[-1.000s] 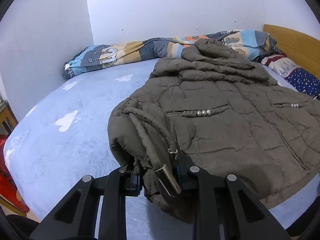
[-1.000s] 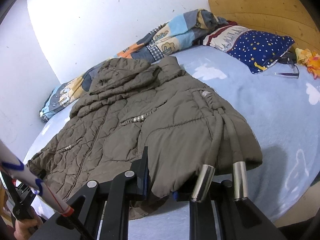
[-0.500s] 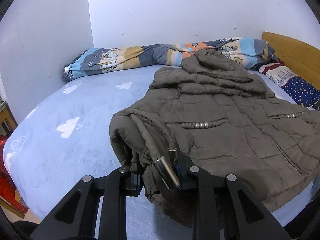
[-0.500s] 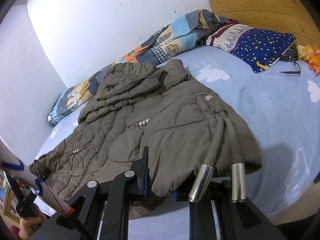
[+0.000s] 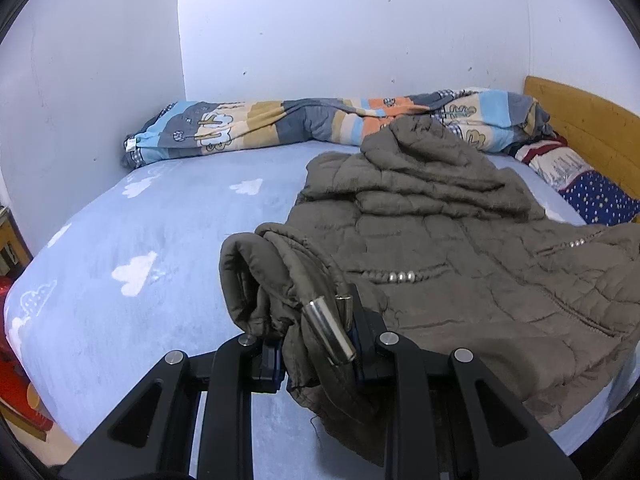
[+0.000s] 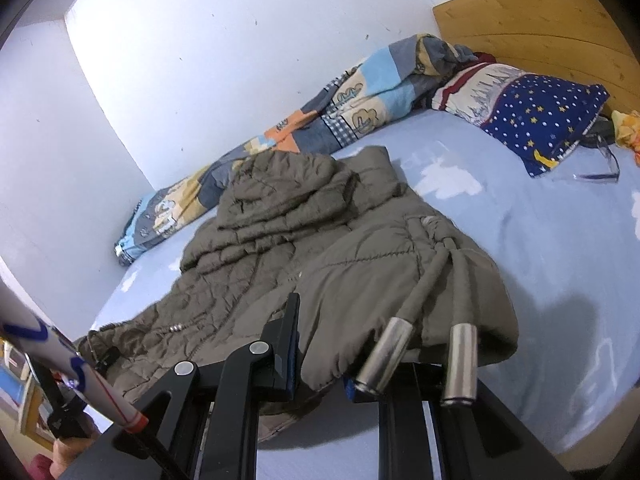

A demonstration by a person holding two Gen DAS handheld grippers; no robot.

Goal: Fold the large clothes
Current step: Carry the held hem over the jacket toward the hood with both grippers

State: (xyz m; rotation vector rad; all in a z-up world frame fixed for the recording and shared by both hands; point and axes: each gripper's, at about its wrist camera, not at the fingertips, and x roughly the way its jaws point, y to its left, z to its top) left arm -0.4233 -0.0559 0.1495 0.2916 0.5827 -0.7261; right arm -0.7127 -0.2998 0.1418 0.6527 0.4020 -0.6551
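The right gripper is pinching the brown quilted jacket's hem between its fingers; two metal-tipped drawcords are hanging over the right finger, above the bed.

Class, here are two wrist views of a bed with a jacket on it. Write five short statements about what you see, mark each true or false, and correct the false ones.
1. Both tongs grip the brown jacket. True: left tongs and right tongs each pinch its near edge.
2. The jacket lies on a blue sheet with white clouds. True.
3. The star-patterned pillow rests on top of the jacket. False: it lies apart, by the wooden headboard.
4. The drawstring ends are plastic knots. False: they are shiny metal tubes.
5. A rolled colourful blanket lies along the wall. True.
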